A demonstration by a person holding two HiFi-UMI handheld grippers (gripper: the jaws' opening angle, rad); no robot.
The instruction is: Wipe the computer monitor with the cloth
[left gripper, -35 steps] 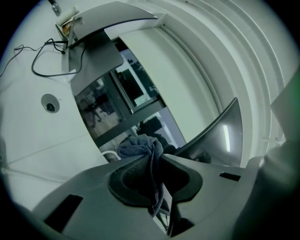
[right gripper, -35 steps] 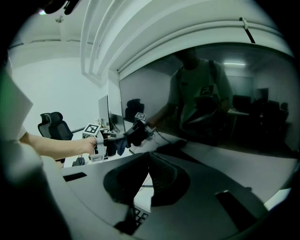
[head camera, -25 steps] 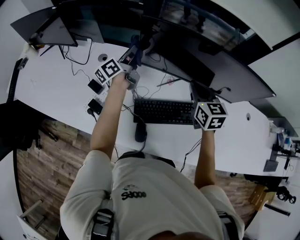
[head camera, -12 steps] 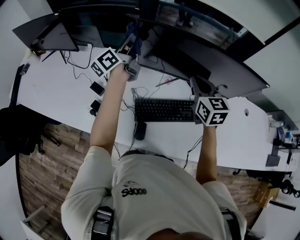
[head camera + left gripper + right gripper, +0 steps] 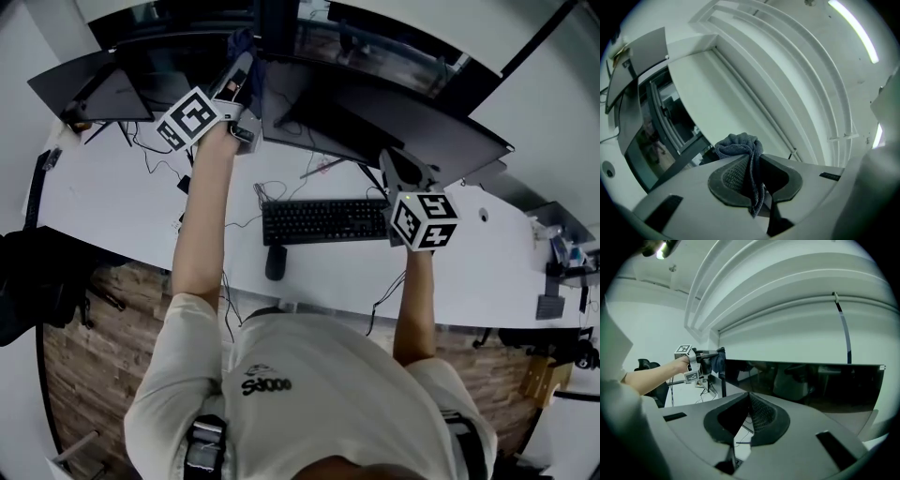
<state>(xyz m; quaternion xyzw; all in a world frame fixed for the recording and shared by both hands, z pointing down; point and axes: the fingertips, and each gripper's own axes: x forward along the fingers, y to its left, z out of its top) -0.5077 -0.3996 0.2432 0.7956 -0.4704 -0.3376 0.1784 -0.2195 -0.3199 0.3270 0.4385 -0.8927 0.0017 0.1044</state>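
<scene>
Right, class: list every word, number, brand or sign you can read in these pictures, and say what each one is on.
Print on the person's shirt: perhaps "S" followed by "000", but too blurred to read for certain.
Marker cubes: black-and-white square patterns, no words.
Keyboard: key legends too small to read.
No other text shows.

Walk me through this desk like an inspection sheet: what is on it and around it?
Surface: long white desk.
Job's things: blue-grey cloth; wide dark monitor.
Clutter: black keyboard, black mouse, second monitor at the left.
Grippers: left gripper shut on the cloth, held up at the wide monitor's left edge; right gripper shut with nothing between its jaws, held over the desk.
Cables: loose cables trail across the desk.
Surroundings: wooden floor, white wall.
</scene>
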